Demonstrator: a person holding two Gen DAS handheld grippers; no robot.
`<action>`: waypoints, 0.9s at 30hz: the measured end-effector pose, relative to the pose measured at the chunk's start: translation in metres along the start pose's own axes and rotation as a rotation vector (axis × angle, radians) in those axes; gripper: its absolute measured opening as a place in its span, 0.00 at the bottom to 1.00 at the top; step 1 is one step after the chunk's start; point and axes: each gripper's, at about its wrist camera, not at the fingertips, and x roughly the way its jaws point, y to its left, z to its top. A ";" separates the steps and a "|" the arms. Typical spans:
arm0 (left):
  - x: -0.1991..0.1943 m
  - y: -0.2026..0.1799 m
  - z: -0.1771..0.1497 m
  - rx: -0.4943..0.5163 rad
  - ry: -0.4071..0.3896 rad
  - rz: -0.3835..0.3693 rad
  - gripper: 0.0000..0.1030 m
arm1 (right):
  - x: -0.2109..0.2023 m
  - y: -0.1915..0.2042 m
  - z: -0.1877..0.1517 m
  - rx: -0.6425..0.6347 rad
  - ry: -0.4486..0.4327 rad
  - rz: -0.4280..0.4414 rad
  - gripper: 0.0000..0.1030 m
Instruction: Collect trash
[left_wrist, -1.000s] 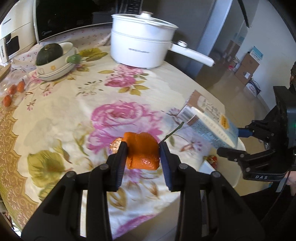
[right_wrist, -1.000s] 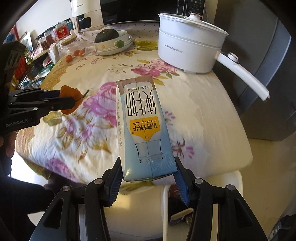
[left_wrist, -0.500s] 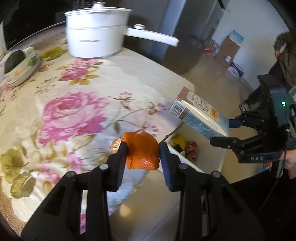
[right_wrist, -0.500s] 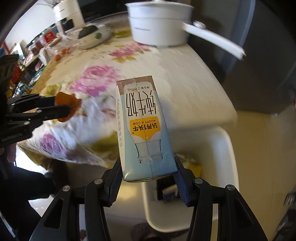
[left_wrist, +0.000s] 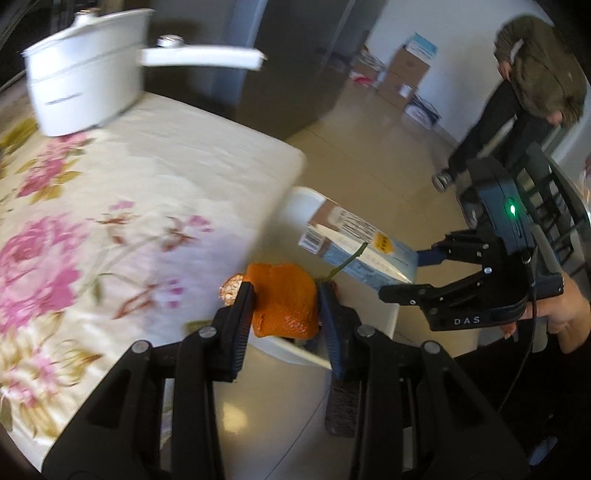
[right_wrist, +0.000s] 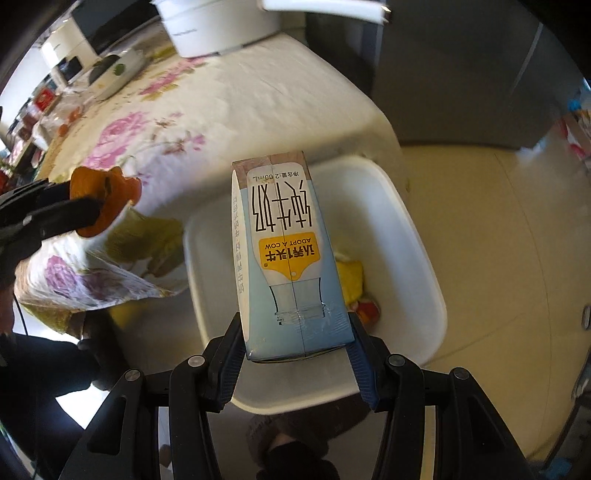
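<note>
Daylight is glaring off a beige floor (left_wrist: 373, 155) as boxes (left_wrist: 406, 74) are sitting against a white wall (left_wrist: 461, 33) beyond a floral-clothed table (left_wrist: 155, 155).

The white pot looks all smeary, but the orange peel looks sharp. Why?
Left wrist view: the white lidded pot and floral tablecloth are motion-blurred, while the orange peel clamped in the left gripper is crisp. Right wrist view: the blue milk carton is sharp too.

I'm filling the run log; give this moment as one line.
left gripper: shut on orange peel | right gripper: shut on milk carton | carton above white bin | not released
</note>
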 end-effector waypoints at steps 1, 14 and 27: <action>0.008 -0.005 0.000 0.012 0.015 -0.003 0.37 | 0.003 -0.005 -0.002 0.008 0.011 -0.003 0.52; 0.064 -0.024 0.010 0.098 0.058 0.041 0.61 | 0.022 -0.033 -0.007 0.060 0.091 -0.026 0.55; 0.033 0.011 -0.005 -0.038 0.063 0.140 0.90 | 0.011 -0.033 -0.004 0.115 0.063 -0.029 0.72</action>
